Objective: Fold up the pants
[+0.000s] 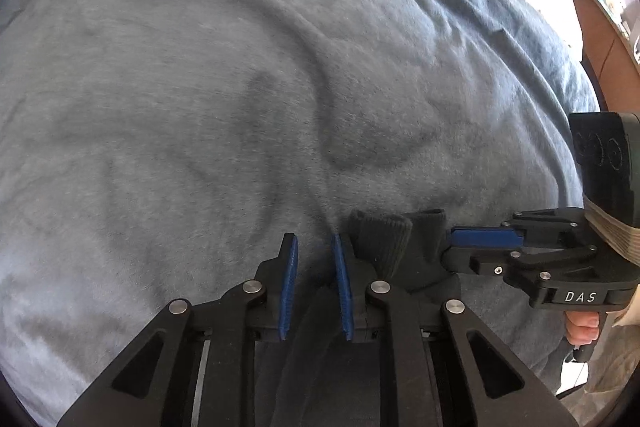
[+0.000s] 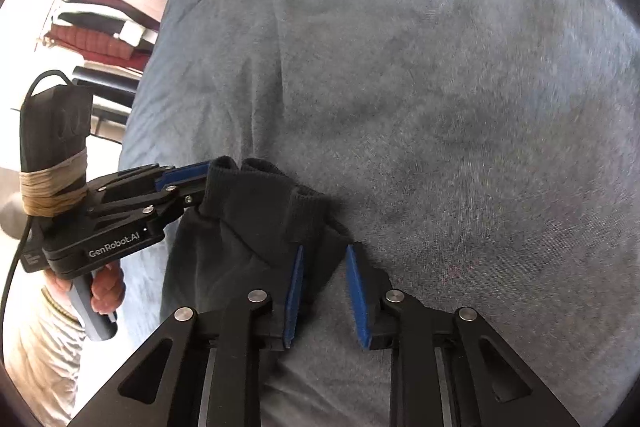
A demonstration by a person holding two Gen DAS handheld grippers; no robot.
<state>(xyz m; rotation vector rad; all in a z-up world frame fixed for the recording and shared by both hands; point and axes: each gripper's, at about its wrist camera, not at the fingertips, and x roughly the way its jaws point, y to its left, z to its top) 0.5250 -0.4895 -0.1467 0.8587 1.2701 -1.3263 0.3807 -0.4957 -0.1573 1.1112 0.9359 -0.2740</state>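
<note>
Dark pants [image 2: 240, 227] lie bunched on the grey blanket [image 2: 440, 67], ribbed cuffs pointing away. The left tool [image 1: 316, 259] and right tool [image 2: 324, 267] both hover over the cloth, fingers slightly apart, pinching nothing yet.

Most of the dark pants [image 2: 240, 247] lie hidden under both sets of tongs; only the ribbed cuffs and a bunched part show. Whether the left tongs [image 1: 316, 283] pinch any cloth cannot be told. The hand [image 2: 106, 289] below the left tongs is half covered by the handle. The clothes pile [image 2: 120, 7] beyond them is cut off and washed out.
</note>
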